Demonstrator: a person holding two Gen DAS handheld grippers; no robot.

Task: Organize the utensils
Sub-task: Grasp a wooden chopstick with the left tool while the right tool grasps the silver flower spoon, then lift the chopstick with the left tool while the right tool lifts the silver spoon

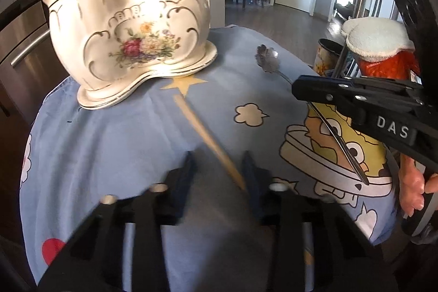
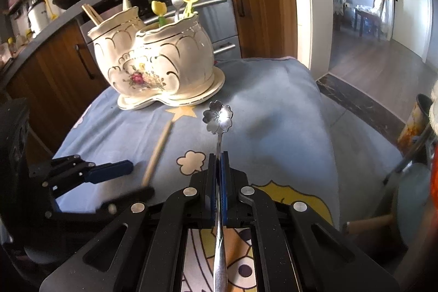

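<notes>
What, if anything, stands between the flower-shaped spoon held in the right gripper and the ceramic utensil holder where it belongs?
Nothing visible does. The right gripper holds the flower spoon by its handle, and only bare blue cloth lies between it and the ceramic holder. The wooden chopstick lies off to the left, at the left gripper.

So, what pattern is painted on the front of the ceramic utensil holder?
A flower bouquet, pink and yellow, with gold scroll lines on the cream utensil holder. The left wrist view shows it best.
</notes>
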